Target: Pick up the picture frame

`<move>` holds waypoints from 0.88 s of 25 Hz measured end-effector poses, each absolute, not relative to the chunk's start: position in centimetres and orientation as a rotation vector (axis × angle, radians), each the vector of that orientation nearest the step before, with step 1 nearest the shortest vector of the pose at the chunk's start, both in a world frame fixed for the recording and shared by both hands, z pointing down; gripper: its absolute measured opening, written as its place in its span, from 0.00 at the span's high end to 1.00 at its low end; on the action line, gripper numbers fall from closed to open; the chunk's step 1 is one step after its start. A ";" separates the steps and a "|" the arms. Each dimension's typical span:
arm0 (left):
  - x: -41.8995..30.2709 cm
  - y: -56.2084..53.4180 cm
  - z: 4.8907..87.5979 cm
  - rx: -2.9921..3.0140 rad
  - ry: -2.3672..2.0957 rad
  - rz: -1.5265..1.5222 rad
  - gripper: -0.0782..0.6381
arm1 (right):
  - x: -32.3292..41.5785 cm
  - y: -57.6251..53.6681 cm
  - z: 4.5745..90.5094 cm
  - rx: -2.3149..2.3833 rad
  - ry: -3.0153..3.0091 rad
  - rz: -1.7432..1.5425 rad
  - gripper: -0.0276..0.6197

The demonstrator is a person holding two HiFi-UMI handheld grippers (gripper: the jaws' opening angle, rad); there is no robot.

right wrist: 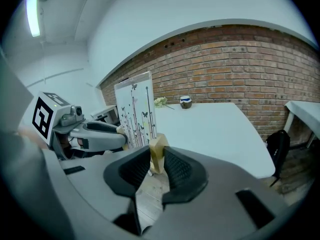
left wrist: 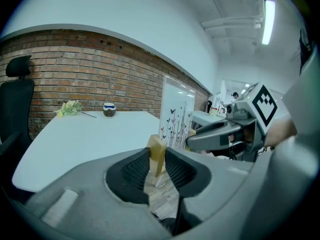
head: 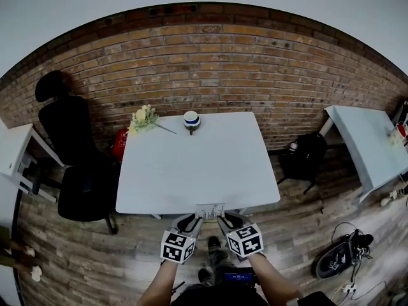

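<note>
The picture frame (head: 210, 210), a light wooden frame round a white print of thin stems and butterflies, hangs upright just off the white table's (head: 191, 164) near edge, over the floor. My left gripper (head: 191, 222) is shut on its lower left wooden corner (left wrist: 157, 155). My right gripper (head: 228, 221) is shut on its lower right corner (right wrist: 158, 153). In the left gripper view the print (left wrist: 176, 116) rises beyond the jaws, with the right gripper (left wrist: 240, 129) on its far side. The right gripper view shows the print (right wrist: 136, 111) and the left gripper (right wrist: 82, 131) beyond it.
A small bunch of flowers (head: 145, 118) and a small round bowl (head: 192, 121) sit at the table's far edge by the brick wall. A black office chair (head: 76, 161) stands left of the table, a black bag (head: 305, 155) and another white table (head: 370, 145) to the right.
</note>
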State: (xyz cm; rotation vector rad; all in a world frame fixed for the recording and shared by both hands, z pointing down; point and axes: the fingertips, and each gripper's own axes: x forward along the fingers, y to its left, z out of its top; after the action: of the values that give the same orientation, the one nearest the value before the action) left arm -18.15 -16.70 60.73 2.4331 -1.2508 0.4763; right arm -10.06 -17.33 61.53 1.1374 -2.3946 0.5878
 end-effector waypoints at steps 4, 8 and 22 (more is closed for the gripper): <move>-17.2 -14.3 60.8 2.432 -1.240 0.473 0.75 | -9.1 -14.9 61.5 1.152 -2.384 0.593 0.82; -16.5 -12.7 60.4 2.435 -1.244 0.472 0.75 | -8.4 -13.3 61.2 1.150 -2.388 0.588 0.82; -12.5 -10.3 60.0 2.412 -1.298 0.465 0.75 | -4.4 -11.2 60.7 1.099 -2.412 0.557 0.82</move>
State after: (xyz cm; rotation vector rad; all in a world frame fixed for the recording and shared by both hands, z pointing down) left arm -12.48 -10.27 59.96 2.4122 -1.2980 0.4651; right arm -4.37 -11.24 60.72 1.0986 -2.4116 0.5574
